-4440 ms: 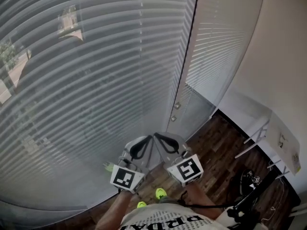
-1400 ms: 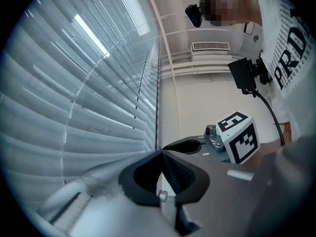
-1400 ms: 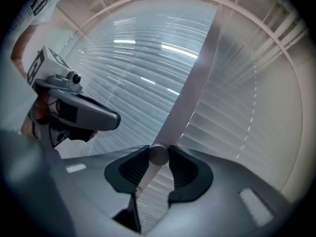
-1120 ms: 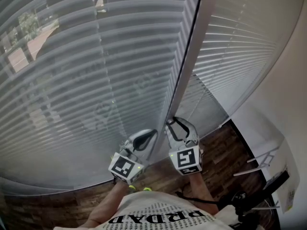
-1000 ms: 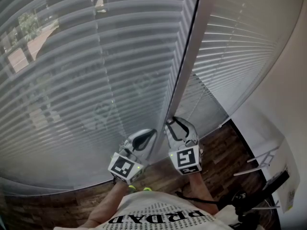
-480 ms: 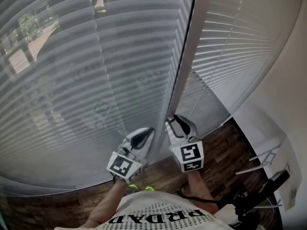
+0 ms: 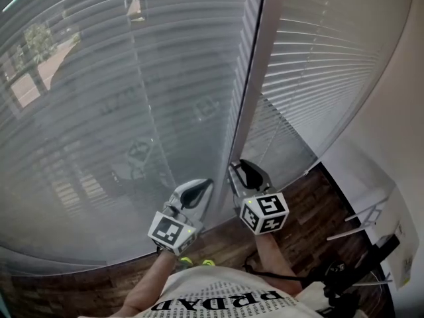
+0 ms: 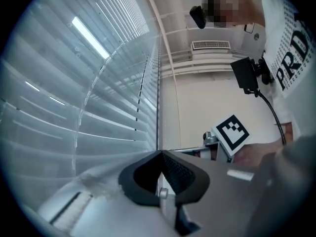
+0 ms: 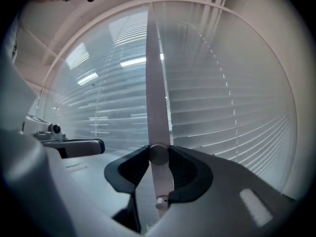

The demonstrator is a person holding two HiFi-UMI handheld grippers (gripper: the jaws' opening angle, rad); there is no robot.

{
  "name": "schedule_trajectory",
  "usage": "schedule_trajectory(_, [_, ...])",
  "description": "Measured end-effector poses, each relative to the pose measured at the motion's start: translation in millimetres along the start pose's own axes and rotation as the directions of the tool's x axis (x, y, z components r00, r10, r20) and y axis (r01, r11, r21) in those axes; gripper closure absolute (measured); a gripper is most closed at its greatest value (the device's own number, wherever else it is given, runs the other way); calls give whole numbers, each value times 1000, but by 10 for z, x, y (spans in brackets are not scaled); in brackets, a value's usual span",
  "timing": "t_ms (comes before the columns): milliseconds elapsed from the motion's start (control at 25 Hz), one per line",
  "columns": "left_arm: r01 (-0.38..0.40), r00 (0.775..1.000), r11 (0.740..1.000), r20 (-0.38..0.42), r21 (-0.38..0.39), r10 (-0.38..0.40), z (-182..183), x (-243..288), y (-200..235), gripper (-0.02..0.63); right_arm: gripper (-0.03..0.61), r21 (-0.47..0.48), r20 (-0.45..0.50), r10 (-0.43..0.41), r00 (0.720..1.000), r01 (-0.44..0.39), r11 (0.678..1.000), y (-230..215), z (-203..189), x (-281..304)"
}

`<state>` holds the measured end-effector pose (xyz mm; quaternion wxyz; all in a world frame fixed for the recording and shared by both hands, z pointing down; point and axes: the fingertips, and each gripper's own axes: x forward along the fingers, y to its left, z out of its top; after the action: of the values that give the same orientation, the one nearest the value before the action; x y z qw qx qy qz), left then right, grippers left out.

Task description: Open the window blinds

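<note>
A pale tilt wand (image 7: 255,78) hangs between the wide left blind (image 7: 99,111) and the narrower right blind (image 7: 318,65). My right gripper (image 7: 240,169) is shut on the wand's lower end; in the right gripper view the wand (image 9: 155,93) runs straight up out of the closed jaws of that gripper (image 9: 159,154). My left gripper (image 7: 204,183) sits just left of the wand, shut, and its jaws (image 8: 161,153) meet tip to tip with nothing seen between them. The left blind's slats are tilted enough that trees and ground outside show through.
Dark wood floor (image 7: 311,204) lies below the blinds. A plain white wall (image 7: 397,111) stands at the right, with white furniture legs (image 7: 368,214) and black cables (image 7: 341,277) near its base. My yellow-green shoes (image 7: 199,262) are close to the glass.
The right gripper has twisted on the wand, its marker cube turning. The left blind's slats have tilted further open, so more of the outside shows. The left gripper has barely moved.
</note>
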<state>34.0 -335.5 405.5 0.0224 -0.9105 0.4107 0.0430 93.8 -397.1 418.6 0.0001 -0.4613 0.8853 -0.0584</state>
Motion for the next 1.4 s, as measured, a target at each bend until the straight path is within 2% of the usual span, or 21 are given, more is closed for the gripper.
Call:
schedule_trajectory(160, [3,1000,1000,-1,-11,-3,12,5,-16,621,453,72,13,5,1000,-6,997,-19,2,8])
schedule_trajectory(360, [22,1000,1000,6,-14,-22,23,27,-90,621,453,71,2,3,1000,-3,997,-37,-6,15])
schedule_trajectory(480, [24,1000,999,7,-21,-24,29,36,-109,621,454,-63,-33,-22,999,20,998,-21,-15,28])
schedule_trajectory(600, [32,999,999,6,-23,-32,26,34,-133,621,456,-240,-86,-47,995,25,970,21,-7,29])
schedule_trajectory(680, [35,999,999,2,-20,-35,20,21,-150,621,454,-374,-108,-62,992,17,927,61,5,-4])
schedule_trajectory(800, [29,1000,999,-1,-21,-29,17,15,-148,621,450,-596,-120,-102,987,11,803,111,8,-32])
schedule_trajectory(880, [21,1000,999,-2,-24,-21,24,12,-138,621,451,-683,-120,-122,985,8,730,123,4,-24])
schedule_trajectory(1000, [13,1000,999,-6,-29,-13,29,-7,-127,621,451,-758,-136,-157,978,-1,652,101,-45,3])
schedule_trajectory(1240, [21,1000,1000,9,-17,-21,11,-28,-138,621,454,-840,-143,-189,971,-18,542,80,-122,40])
schedule_trajectory(1320, [23,1000,999,15,-22,-23,0,-28,-128,621,453,-854,-136,-192,972,-17,521,77,-124,44])
schedule_trajectory(1400, [25,999,1000,23,-17,-24,17,-16,-108,621,454,-858,-121,-187,975,-8,514,81,-94,58])
